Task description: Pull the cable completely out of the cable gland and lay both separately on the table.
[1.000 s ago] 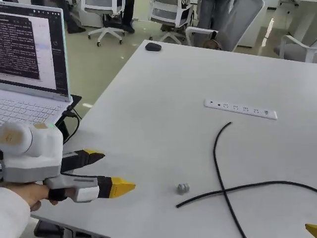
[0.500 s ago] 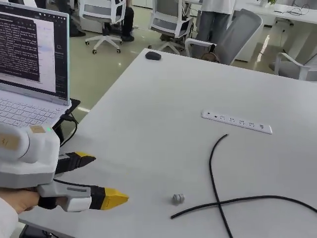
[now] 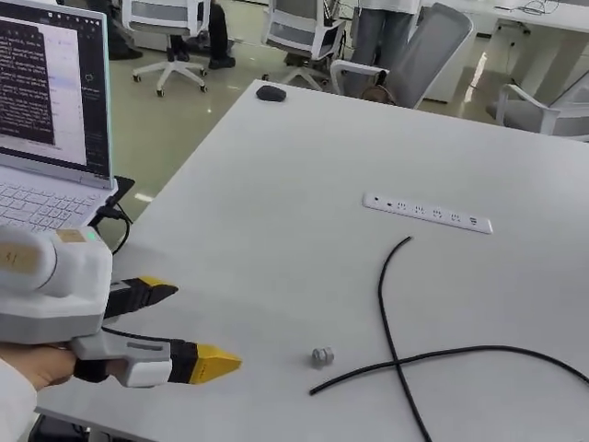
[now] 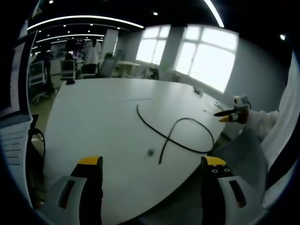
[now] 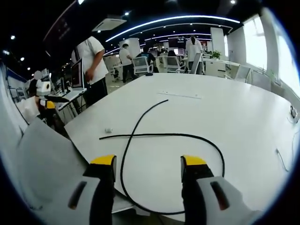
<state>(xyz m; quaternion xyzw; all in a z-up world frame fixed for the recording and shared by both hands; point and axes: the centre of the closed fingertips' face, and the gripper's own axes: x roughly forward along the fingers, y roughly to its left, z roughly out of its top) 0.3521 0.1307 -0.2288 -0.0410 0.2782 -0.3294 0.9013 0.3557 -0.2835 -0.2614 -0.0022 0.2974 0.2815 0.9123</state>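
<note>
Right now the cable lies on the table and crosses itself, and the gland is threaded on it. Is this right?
Not quite. The gland is not on the cable. It lies by itself on the table, just apart from the cable's end, as the head view shows. The cable does lie on the table and cross itself.

Black cable on a white table. Small grey cable gland. White left gripper with black jaws and yellow ends. Same yellow ends on the right gripper. White power strip, black mouse.
</note>
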